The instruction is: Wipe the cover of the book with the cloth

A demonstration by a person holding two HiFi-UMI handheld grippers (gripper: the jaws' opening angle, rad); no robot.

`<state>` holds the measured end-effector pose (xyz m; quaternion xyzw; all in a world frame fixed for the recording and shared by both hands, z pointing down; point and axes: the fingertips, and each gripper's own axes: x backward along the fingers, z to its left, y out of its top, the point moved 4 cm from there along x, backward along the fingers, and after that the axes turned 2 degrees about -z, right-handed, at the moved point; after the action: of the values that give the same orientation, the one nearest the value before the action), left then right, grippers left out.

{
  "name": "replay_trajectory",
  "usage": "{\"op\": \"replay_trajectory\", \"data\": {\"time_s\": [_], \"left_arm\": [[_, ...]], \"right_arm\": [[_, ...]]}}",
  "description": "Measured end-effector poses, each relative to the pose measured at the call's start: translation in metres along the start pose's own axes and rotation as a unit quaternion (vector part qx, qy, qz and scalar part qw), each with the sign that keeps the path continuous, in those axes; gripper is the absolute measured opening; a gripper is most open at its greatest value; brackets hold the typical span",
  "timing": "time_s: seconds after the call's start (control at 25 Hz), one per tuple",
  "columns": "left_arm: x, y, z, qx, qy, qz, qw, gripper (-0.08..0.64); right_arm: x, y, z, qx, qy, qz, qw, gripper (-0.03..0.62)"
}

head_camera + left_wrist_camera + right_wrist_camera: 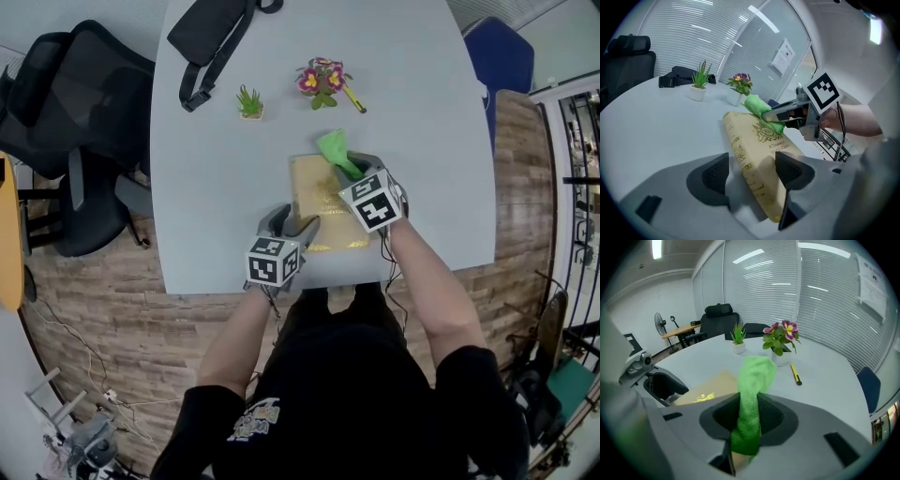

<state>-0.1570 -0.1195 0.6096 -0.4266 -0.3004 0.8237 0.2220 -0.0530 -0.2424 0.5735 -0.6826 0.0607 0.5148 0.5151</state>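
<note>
Head view: the book [321, 202] lies flat on the grey table [216, 187], close to the person's edge. The right gripper [359, 169] pinches the green cloth [334, 148] over the cover's far end. The left gripper [750, 171] stands wide, jaws astride the book's near end.

Head view: the right gripper [354, 169] covers the book's [319, 211] right side and the cloth's [330, 145] lower end. At the top edge, the black bag [211, 33] is cut off. In the left gripper view, the cover's gold title is too small to read, and so is the notice [783, 55] at upper right.
</note>
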Motion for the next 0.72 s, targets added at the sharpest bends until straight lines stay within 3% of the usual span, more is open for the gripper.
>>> {"op": "replay_trajectory", "data": {"time_s": [0.72], "left_arm": [[0.000,0.000,-0.001,-0.002,0.001,0.003,1.0000,0.311]], "right_arm": [[0.020,-0.031,-0.039,-0.063,-0.038,0.005,0.997,0.101]]}}
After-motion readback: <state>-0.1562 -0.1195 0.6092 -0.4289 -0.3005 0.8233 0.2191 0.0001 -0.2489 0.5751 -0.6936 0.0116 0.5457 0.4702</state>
